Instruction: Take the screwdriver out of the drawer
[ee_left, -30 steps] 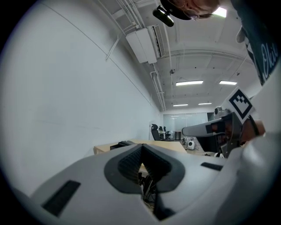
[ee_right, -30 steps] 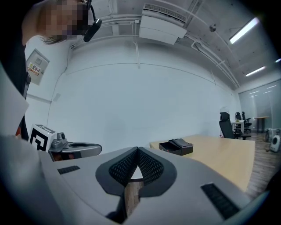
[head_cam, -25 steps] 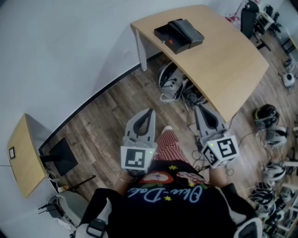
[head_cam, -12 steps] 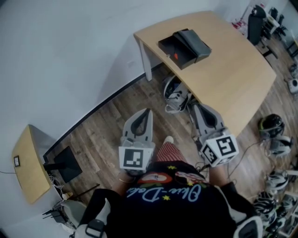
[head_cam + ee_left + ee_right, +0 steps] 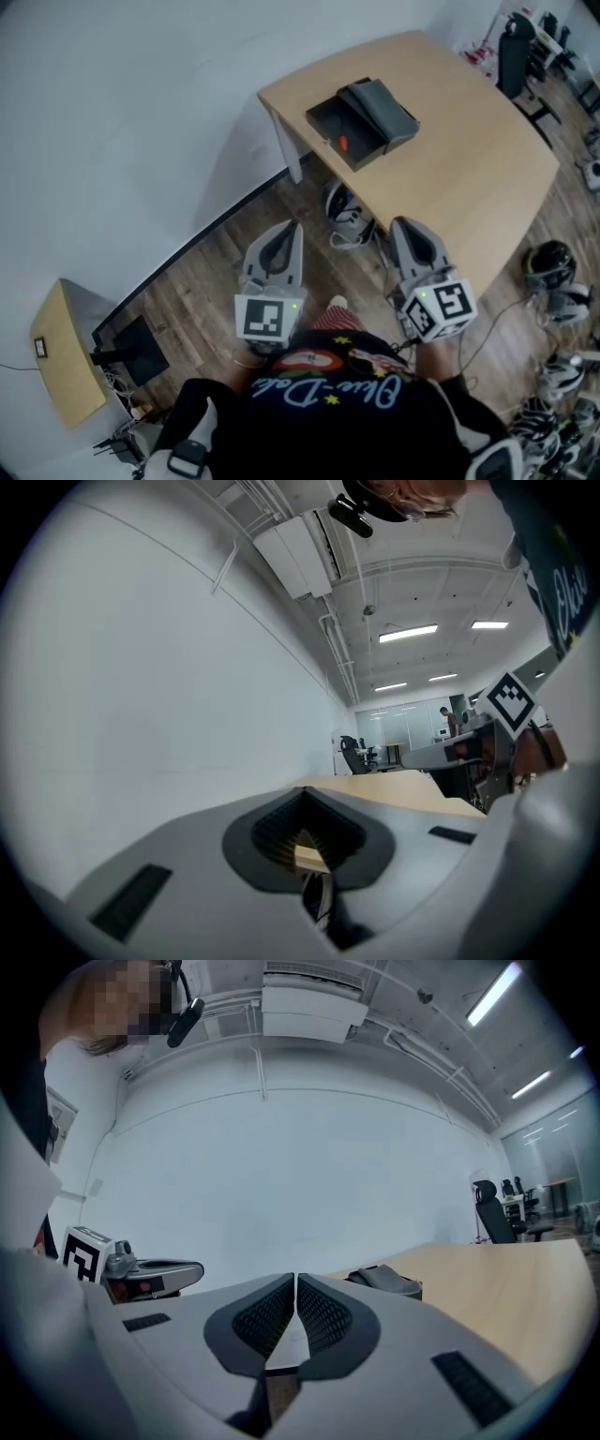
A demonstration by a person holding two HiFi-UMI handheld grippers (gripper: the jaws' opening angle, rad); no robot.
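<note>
On the far part of the light wooden table [image 5: 469, 141] stands a black drawer box [image 5: 361, 120] with its drawer pulled out toward the left. A small red-orange object [image 5: 343, 143] lies in the drawer, too small to identify. My left gripper [image 5: 292, 230] hovers over the floor short of the table's corner, jaws shut and empty. My right gripper [image 5: 405, 225] is at the table's near edge, also shut with nothing held. The right gripper view looks past its closed jaws [image 5: 295, 1279] at the box [image 5: 384, 1283], a good distance ahead. The left gripper's [image 5: 302, 794] view shows mainly the wall.
Helmets and cables [image 5: 349, 211] lie on the wooden floor under the table, and more gear [image 5: 548, 262] is scattered at the right. A small side table [image 5: 61, 366] stands by the white wall at left. A black office chair [image 5: 516, 47] sits beyond the table.
Both grippers have moved forward toward the table, which now lies closer below them. The jaws of both stay shut.
</note>
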